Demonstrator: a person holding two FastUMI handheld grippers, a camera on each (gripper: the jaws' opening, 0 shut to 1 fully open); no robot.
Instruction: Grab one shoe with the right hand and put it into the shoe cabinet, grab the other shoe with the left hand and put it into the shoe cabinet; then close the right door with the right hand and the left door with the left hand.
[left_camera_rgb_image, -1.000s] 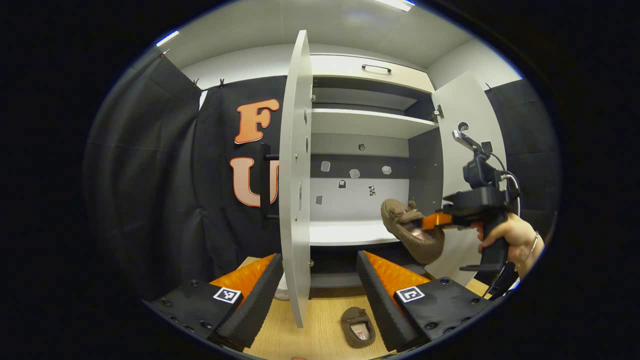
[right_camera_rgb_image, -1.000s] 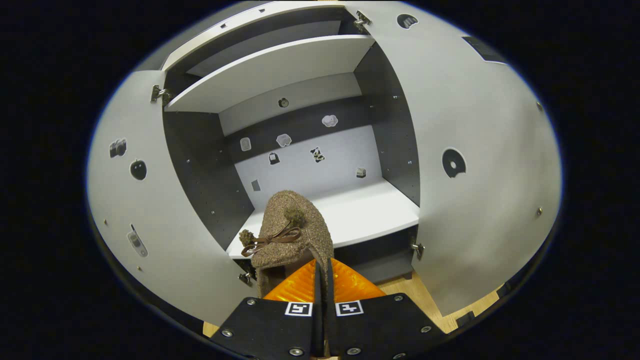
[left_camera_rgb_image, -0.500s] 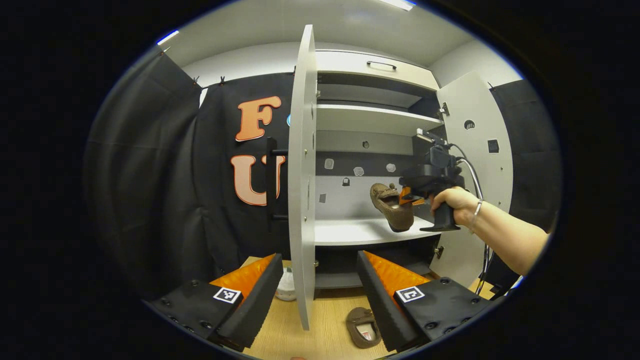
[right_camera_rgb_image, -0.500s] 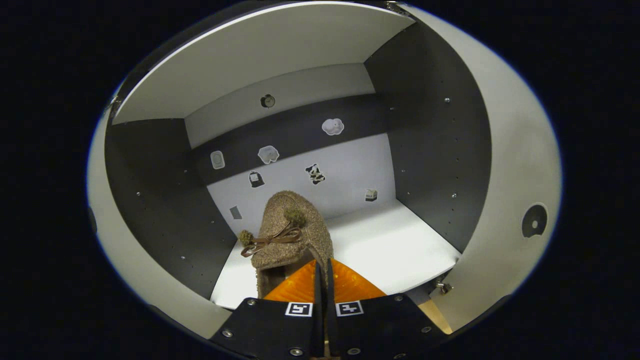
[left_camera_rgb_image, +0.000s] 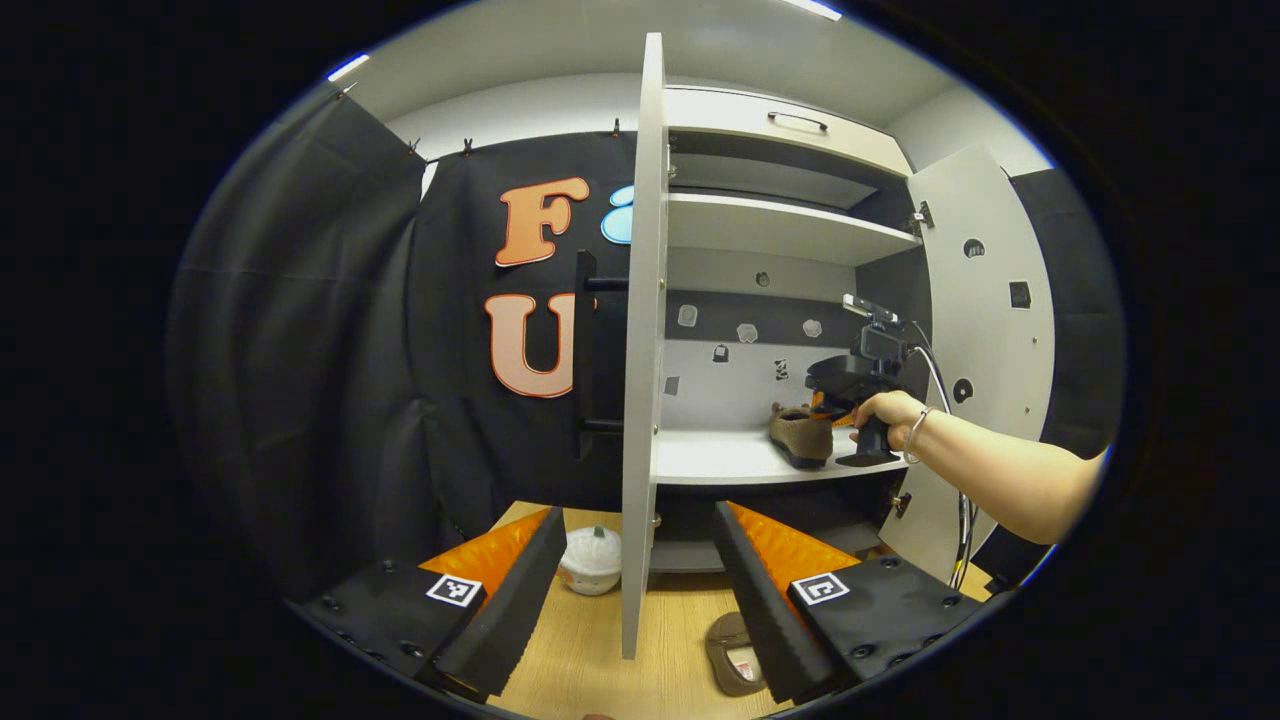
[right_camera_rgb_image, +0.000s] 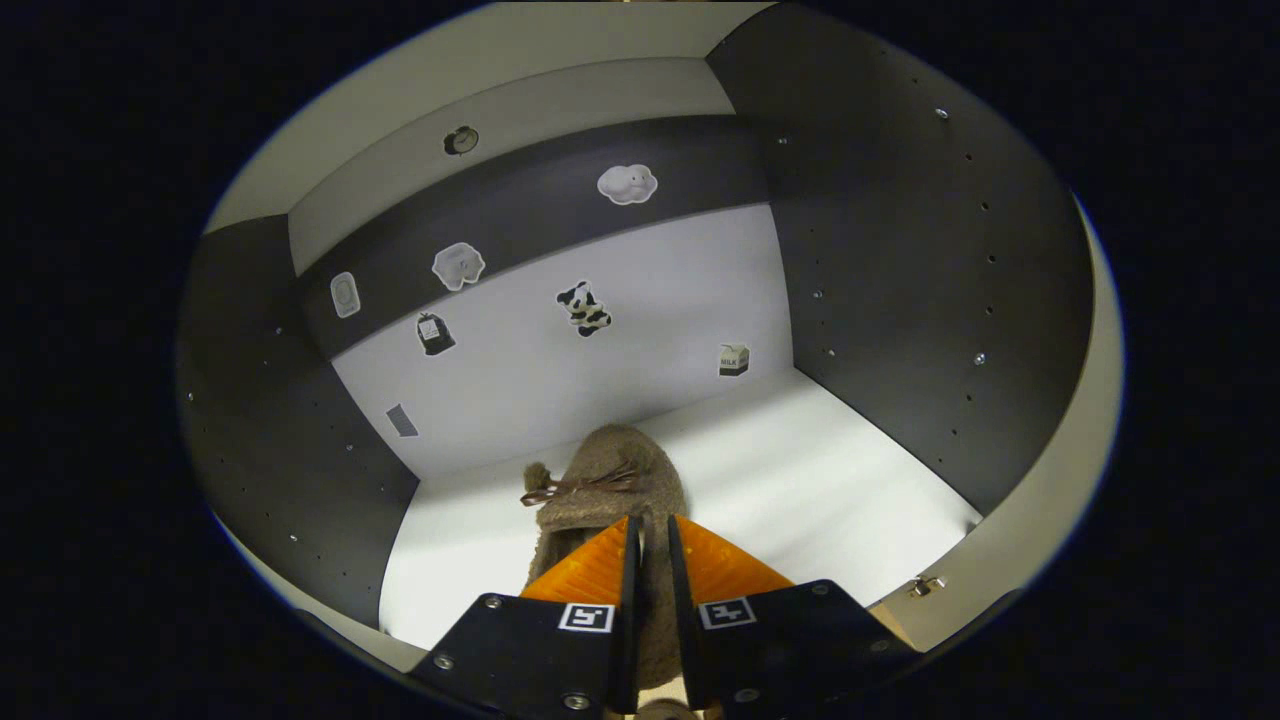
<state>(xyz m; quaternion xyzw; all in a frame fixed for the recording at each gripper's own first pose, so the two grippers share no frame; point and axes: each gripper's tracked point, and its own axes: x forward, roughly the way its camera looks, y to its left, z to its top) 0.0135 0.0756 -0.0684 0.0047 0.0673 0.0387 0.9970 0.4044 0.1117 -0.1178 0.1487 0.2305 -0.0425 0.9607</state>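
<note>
A brown fuzzy shoe (right_camera_rgb_image: 610, 485) with a small bow lies on the white shelf (right_camera_rgb_image: 800, 470) inside the shoe cabinet. My right gripper (right_camera_rgb_image: 650, 522) is shut on its heel rim, with a narrow gap between the fingers. In the left gripper view the same shoe (left_camera_rgb_image: 800, 432) rests on the shelf (left_camera_rgb_image: 720, 458), and a hand holds the right gripper (left_camera_rgb_image: 828, 412) behind it. The other brown shoe (left_camera_rgb_image: 733, 655) lies on the wooden floor, partly hidden by a finger (left_camera_rgb_image: 765, 580) of my left gripper (left_camera_rgb_image: 637, 512), which is open and holds nothing. The left door (left_camera_rgb_image: 640, 350) stands open edge-on; the right door (left_camera_rgb_image: 975, 350) is open too.
A small white round pot (left_camera_rgb_image: 590, 560) sits on the floor left of the left door. The cabinet's dark side wall (right_camera_rgb_image: 900, 280) is close on the right of the held shoe. An upper shelf (left_camera_rgb_image: 780, 225) runs above.
The right gripper carried the shoe deeper into the cabinet and lowered it onto the shelf. Its finger gap has widened slightly. The left gripper view shifted a little left.
</note>
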